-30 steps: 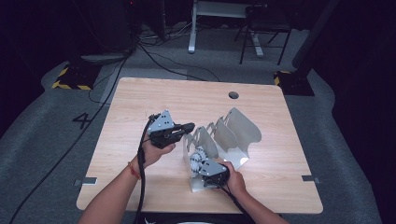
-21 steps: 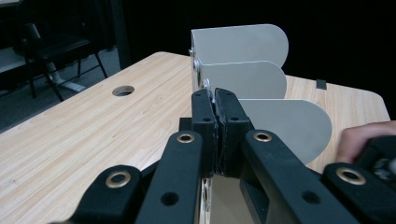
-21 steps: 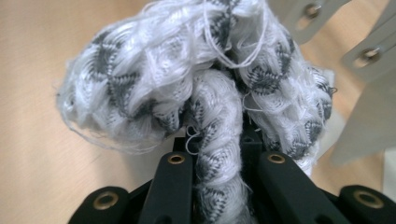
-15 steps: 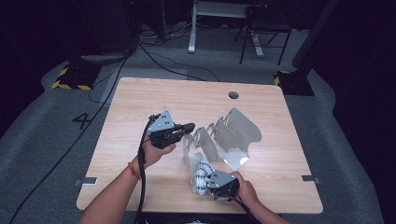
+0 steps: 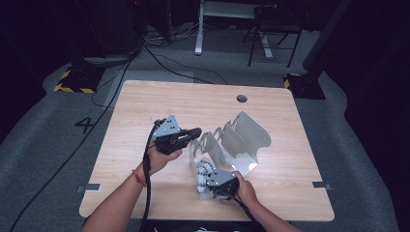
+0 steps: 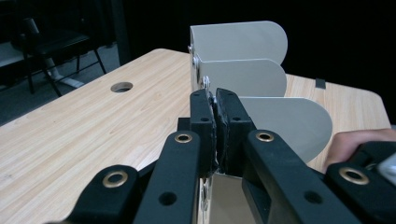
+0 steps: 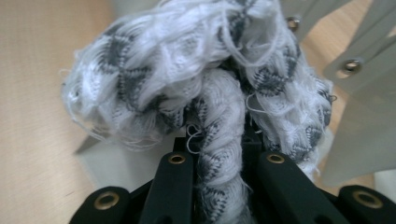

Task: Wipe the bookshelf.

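Cloth [image 7: 205, 88], white with a grey zigzag pattern, bunches up right in front of my right gripper [image 7: 219, 140], whose fingers are clamped on a twisted strand of it. In the high view that gripper [image 5: 212, 182] sits low and just right of centre, with the cloth [image 5: 203, 170] at the near end of a metal rack [image 5: 241, 140] of upright, round-topped dividers. The bundle lies by the rack's nearest slot; whether it is fully inside I cannot tell.

My left gripper [image 5: 196, 132] is a little higher in the frame, left of centre, pointing right toward the rack's near-left edge. In its own view the fingers [image 6: 203, 126] are pressed together at the rack's edge [image 6: 261, 79]; whether they pinch the thin metal I cannot tell. Three dividers rise behind them, one after another.

The wooden table [image 5: 145, 111] carries all this, and a round hole [image 5: 241, 98] sits near its far edge, upper centre of the frame.
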Available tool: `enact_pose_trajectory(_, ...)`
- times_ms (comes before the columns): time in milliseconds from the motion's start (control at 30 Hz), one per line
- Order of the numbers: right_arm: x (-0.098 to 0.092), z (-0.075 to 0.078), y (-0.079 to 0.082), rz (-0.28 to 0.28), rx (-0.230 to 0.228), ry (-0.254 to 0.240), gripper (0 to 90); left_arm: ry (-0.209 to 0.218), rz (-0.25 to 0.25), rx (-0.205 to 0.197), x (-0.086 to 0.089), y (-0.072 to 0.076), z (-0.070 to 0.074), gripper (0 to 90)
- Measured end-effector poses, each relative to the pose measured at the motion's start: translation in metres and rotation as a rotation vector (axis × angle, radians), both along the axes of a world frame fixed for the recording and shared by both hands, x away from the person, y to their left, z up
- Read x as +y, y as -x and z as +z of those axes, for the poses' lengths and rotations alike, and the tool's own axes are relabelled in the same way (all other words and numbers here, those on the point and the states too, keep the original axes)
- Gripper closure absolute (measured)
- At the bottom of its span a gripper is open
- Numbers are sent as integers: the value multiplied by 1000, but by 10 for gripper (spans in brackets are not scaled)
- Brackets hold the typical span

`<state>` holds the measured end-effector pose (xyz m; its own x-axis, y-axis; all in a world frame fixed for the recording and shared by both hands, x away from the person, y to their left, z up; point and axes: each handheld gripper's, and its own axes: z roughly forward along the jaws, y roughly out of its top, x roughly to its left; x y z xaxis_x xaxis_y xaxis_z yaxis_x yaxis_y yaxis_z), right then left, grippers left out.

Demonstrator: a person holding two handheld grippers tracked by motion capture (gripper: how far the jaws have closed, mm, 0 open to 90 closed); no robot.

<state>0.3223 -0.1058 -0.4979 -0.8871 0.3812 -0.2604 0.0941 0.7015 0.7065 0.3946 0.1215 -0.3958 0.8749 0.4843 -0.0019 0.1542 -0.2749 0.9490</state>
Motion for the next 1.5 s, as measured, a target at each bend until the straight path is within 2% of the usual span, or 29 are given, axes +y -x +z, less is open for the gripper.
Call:
enact_pose_trajectory(100,-4,1,8,16,6,9,808,10,-7,7,-2,-2,0,869)
enact_pose_trajectory(200,-8,3,12,-21,-11,33,808,1,-6,1,-2,-1,0,871)
enact_pose_trajectory(333,-17,17,17,-92,-93,7,808,1,-8,2,-1,-1,0,871)
enact_pose_trajectory(500,-26,46,26,-159,-240,-46,808,8,-15,8,-2,0,0,870)
enact_pose_trajectory(700,-26,74,21,-195,-321,-92,807,4,-32,5,-5,2,0,875)
enact_pose_trajectory(767,-25,84,18,-207,-332,-111,807,7,-35,7,-6,2,0,876)
enact_pose_trajectory(867,-18,98,11,-213,-364,-114,807,8,-35,7,-6,2,0,877)
enact_pose_trajectory(933,-12,102,5,-217,-384,-96,807,7,-34,6,-6,2,0,878)
enact_pose_trajectory(1067,-2,98,-6,-217,-375,-50,804,15,-37,12,-6,1,-1,880)
enact_pose_trajectory(1267,7,83,-10,-184,-330,38,803,13,-41,9,-7,0,-1,882)
enact_pose_trajectory(1400,7,69,-9,-185,-308,47,805,15,-46,15,-7,0,-1,883)
enact_pose_trajectory(1500,7,64,-5,-173,-297,55,805,16,-48,13,-8,0,-1,884)
